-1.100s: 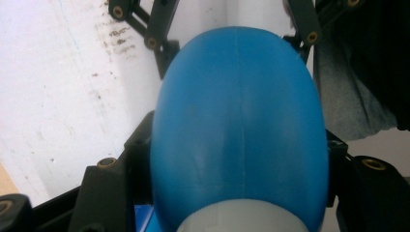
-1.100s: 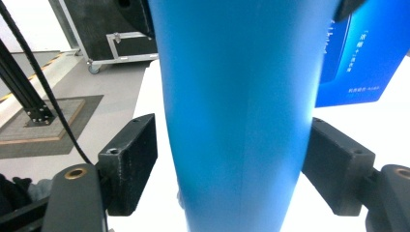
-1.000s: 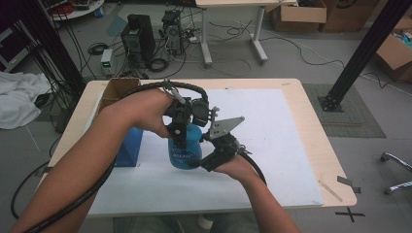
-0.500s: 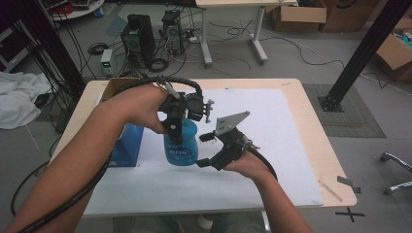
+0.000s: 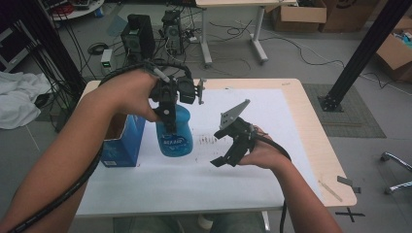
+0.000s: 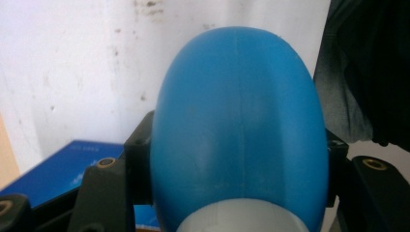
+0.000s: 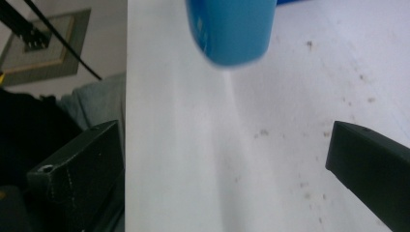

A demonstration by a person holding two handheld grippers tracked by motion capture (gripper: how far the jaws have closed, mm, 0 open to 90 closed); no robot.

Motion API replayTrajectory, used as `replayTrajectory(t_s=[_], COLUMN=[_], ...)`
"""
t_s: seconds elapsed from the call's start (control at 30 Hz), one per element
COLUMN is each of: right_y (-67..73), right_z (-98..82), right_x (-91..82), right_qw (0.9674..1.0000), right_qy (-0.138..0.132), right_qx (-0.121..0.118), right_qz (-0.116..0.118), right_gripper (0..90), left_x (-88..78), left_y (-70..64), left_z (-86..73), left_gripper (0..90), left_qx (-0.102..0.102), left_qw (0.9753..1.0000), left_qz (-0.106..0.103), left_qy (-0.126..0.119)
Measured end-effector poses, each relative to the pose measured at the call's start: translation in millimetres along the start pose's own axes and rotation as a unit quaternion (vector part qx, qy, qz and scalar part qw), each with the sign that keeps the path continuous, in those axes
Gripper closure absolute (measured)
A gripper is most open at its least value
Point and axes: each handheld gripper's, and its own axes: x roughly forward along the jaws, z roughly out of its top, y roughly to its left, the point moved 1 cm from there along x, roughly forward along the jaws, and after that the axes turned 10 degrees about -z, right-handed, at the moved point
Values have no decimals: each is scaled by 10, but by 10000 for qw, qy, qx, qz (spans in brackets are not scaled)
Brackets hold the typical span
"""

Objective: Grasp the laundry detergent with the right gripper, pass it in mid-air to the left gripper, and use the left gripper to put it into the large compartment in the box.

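Left gripper (image 5: 167, 114) clamps the neck of a smooth, rounded blue plastic bottle (image 5: 175, 133) held above the stained white table sheet (image 5: 272, 116), beside a blue carton (image 5: 119, 145). Right gripper (image 5: 228, 150) — jaws just opened wide, nothing between them.

- blue bottle (image 6: 237, 130): smooth plastic with a soft sheen
- table (image 5: 311, 121): pale wood edge, topped with a matt white sheet (image 5: 272, 111), speckled with brown stains
- blue box (image 5: 121, 145): printed cardboard
- right gripper (image 5: 228, 151): matt black plastic jaws
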Motion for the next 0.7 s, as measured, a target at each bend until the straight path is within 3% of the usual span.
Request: replayTrajectory(t_s=[0.23, 0.37, 0.43, 0.5, 0.6, 0.7], right_y=[-45, -81, -101, -119, -141, -151], right_z=[48, 93, 115, 147, 192, 239], right_x=[-110, -169, -200, -248, -314, -390], right_qw=[9954, 9889, 9856, 9800, 9744, 9686], right_qy=[940, 1442, 1635, 1921, 2168, 2388], right_qx=[-189, -333, -409, -489, -567, -671], right_qz=[12, -94, -113, -168, -181, -186], right_gripper=[0, 0, 0, 0, 0, 0], left_x=[-196, -368, -474, -583, -735, -864], left_y=[134, 206, 227, 245, 269, 293], left_z=[-203, -364, -452, -540, -667, -803], left_gripper=[385, 385, 386, 385, 385, 386], left_qx=[-603, -1121, -1397, -1664, -2169, -2653], left_qw=[9981, 9933, 9896, 9853, 9751, 9626], left_qz=[-82, -134, -126, -113, -122, -105], left_qy=[-70, -243, -324, -380, -452, -539])
